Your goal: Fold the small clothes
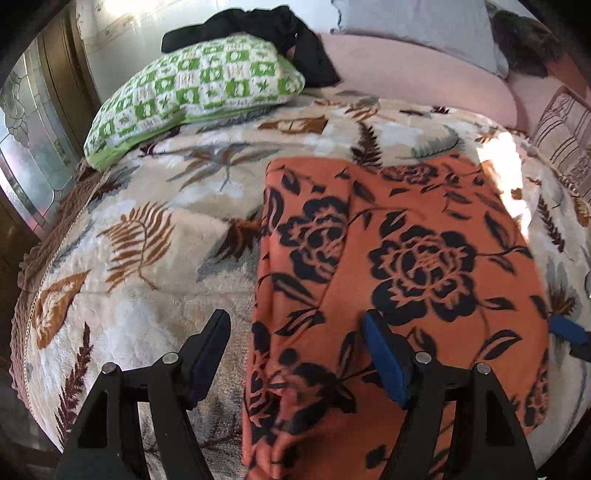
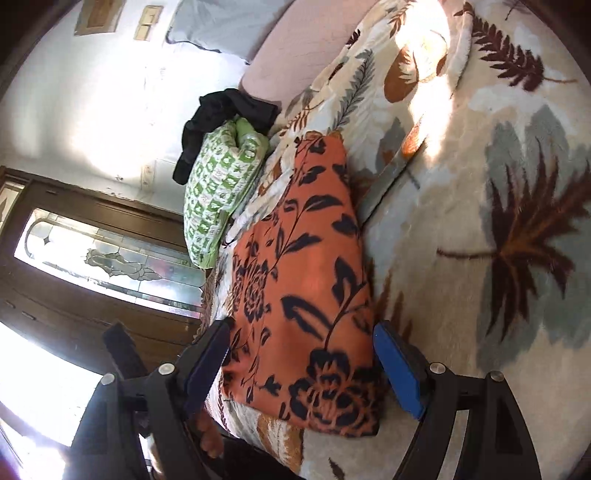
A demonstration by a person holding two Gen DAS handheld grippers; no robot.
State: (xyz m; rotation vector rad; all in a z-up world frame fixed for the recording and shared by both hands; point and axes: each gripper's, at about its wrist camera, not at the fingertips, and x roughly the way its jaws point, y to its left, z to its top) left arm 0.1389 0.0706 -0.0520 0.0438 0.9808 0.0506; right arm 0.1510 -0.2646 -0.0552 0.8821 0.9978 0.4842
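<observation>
An orange garment with black flowers [image 1: 399, 266] lies flat on the bed, folded into a long rectangle. It also shows in the right wrist view [image 2: 303, 295]. My left gripper [image 1: 295, 332] is open above the garment's near left edge, one finger over the blanket and one over the cloth. My right gripper [image 2: 303, 343] is open, its fingers either side of the garment's near end. A blue fingertip of the right gripper shows at the garment's right edge in the left wrist view [image 1: 569, 330].
The bed has a cream leaf-print blanket [image 1: 147, 229]. A green and white checked pillow [image 1: 192, 92] lies at the far left with a black garment [image 1: 280, 37] on it. A pink sheet [image 1: 406, 70] and grey pillow [image 1: 417, 26] lie beyond. A wooden door [image 2: 92, 266] stands beside the bed.
</observation>
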